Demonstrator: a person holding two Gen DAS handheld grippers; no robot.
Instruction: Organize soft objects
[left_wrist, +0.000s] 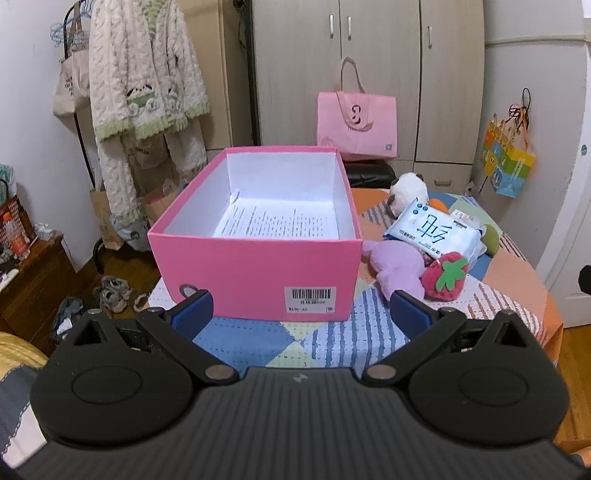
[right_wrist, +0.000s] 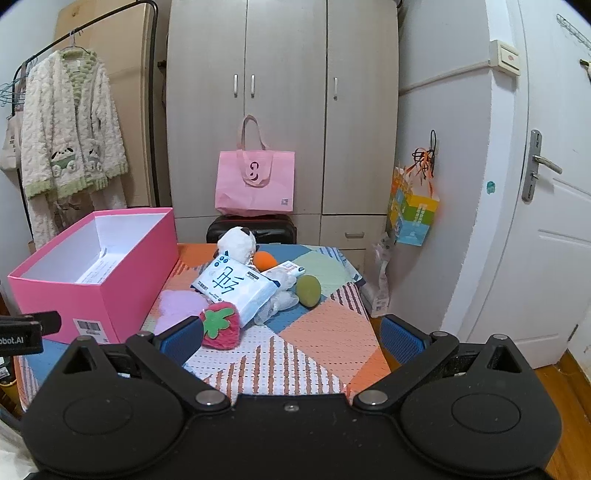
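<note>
Left gripper (left_wrist: 301, 312) spread wide and empty, held low before the open pink cardboard box (left_wrist: 255, 269), probably to steady it. Right gripper (right_wrist: 291, 339) also released, holding nothing, facing the heap on the patchwork tablecloth (right_wrist: 317, 332). Piled just beside the box: red plush strawberry (right_wrist: 221, 325), lilac plush toy (right_wrist: 179, 308), white-blue tissue pack (right_wrist: 240, 290), green plush ball (right_wrist: 308, 290). Only printed paper (left_wrist: 273, 221) inside the box; sorting seemingly not begun.
</note>
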